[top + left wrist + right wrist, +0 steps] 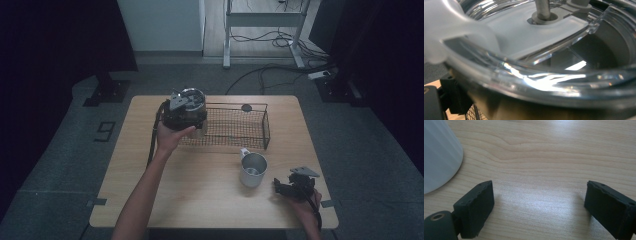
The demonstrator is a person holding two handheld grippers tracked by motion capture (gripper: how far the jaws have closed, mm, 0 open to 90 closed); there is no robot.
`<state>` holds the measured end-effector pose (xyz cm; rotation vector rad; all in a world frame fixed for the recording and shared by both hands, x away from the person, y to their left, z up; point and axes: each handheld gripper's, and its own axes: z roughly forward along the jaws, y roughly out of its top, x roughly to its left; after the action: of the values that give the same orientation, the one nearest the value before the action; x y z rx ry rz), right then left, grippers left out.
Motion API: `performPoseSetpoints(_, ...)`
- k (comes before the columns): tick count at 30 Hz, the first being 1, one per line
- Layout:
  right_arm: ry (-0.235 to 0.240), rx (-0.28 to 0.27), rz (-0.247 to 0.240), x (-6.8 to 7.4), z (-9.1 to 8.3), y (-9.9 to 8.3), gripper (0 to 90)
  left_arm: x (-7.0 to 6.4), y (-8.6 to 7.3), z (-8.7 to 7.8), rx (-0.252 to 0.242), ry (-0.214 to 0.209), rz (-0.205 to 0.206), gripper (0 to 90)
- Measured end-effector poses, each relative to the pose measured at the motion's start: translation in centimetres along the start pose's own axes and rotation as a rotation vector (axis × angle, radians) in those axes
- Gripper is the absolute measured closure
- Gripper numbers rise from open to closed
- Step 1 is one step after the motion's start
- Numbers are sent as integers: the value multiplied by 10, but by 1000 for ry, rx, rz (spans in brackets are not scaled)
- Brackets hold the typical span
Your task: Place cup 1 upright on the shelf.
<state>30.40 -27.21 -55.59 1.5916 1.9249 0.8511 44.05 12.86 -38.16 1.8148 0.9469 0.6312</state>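
Right gripper (283, 187) rests on the wooden table (200, 200), jaws wide apart and empty, near a metal mug (252, 170). Left gripper (182, 112) holds a glass-lidded pot (549, 82) over the left end of a wire basket (240, 127); its jaws are hidden, so probably clamped. A slipping grip could drop the pot and crack its lid. No readable labels

1. The left forearm reaches forward from the desk's near edge; its black two-jaw left gripper (186, 111) is raised toward the far edge, jaws hidden.
2. The black two-jaw right gripper (537, 206) rests low by the near right corner, jaws spread wide.
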Motion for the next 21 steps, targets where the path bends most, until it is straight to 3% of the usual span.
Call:
performPoseSetpoints(4, 0, 0, 1, 0, 0, 0, 87, 3, -2, 6, 17, 6, 18, 41)
performPoseSetpoints(21, -2, 0, 3, 0, 0, 0, 88, 22, 1, 22, 29, 17, -23, 41)
